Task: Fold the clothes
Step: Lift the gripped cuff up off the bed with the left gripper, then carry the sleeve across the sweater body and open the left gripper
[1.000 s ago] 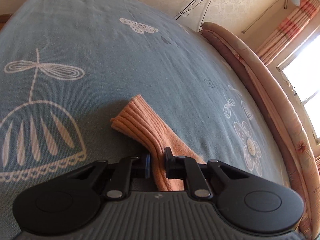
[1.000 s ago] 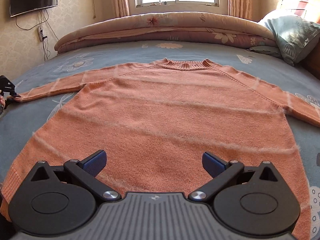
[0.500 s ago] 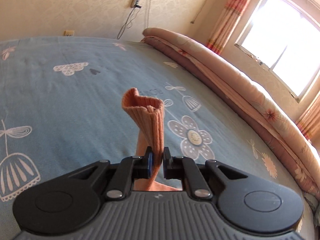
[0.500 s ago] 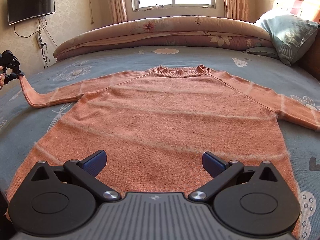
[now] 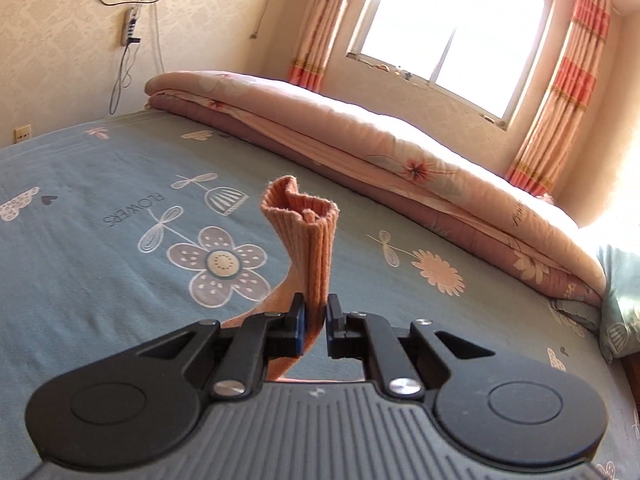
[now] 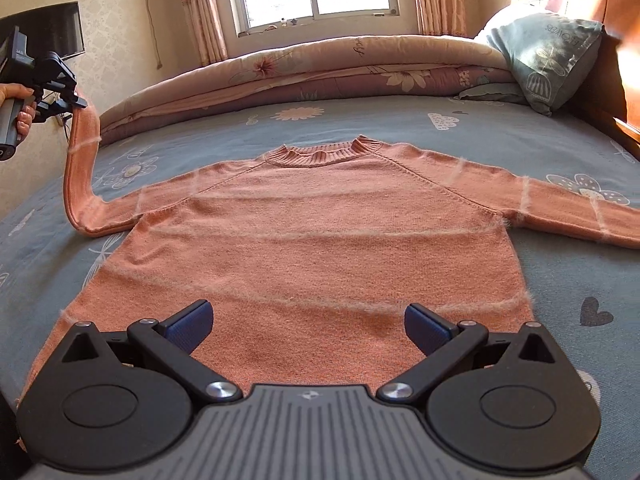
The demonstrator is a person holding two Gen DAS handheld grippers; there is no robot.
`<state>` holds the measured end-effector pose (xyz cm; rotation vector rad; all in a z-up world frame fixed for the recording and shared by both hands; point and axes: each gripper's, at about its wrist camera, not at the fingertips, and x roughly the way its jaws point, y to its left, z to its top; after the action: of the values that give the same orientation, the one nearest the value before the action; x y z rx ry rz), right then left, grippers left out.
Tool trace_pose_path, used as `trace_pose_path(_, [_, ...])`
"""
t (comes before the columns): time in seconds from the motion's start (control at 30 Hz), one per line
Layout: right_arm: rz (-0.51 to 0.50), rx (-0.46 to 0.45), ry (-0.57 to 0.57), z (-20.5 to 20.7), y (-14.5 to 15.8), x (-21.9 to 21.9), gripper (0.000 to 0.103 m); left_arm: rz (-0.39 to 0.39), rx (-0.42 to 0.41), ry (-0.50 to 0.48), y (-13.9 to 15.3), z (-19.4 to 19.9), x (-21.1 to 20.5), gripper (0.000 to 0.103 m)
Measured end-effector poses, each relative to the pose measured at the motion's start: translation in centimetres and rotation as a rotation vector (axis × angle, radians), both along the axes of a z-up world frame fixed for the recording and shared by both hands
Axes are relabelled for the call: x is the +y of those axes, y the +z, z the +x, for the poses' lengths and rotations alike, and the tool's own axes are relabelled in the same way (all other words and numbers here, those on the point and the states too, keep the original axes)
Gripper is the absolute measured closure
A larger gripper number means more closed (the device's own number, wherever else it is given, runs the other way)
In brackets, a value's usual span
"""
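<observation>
Since a second ago my left gripper (image 5: 313, 322) has been lifting the sleeve cuff (image 5: 301, 216) off the blue bedsheet (image 5: 100, 280); its jaws are clamping the ribbed knit, whose lower part is disappearing behind them. My right gripper (image 6: 308, 326) is hanging with jaws wide apart and bare above the orange sweater (image 6: 312, 248), which is lying flat, its other sleeve (image 6: 560, 204) running past the frame edge.
</observation>
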<state>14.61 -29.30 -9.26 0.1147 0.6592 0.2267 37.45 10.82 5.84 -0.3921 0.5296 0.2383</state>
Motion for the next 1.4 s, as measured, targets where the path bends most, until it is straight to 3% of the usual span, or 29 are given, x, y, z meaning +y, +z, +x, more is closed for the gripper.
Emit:
trace_pose_path(0.4, [0.028,0.035,-0.013,0.0,0.0,-0.9,0.0,0.038,-0.009,-0.224,1.1,3.4,-11.2,0.096])
trace_pose_path(0.83, [0.069,0.071,-0.038,0.2,-0.2,-2.1,0.0,0.048,-0.02,-0.431,0.1,4.4,-21.5,0.096])
trace_pose_path(0.97, [0.071,0.072,-0.045,0.1,-0.2,-2.3,0.0,0.063,-0.009,-0.49,-1.4,4.5,-24.4,0.096])
trace_pose_path(1.23, [0.079,0.095,-0.075,0.3,-0.5,-3.2,0.0,0.138,0.091,-0.608,-7.5,3.5,-29.6,0.095])
trace_pose_path(1.4, [0.087,0.113,-0.089,0.5,-0.8,-3.5,0.0,0.173,0.135,-0.626,-10.2,3.4,-31.2,0.095])
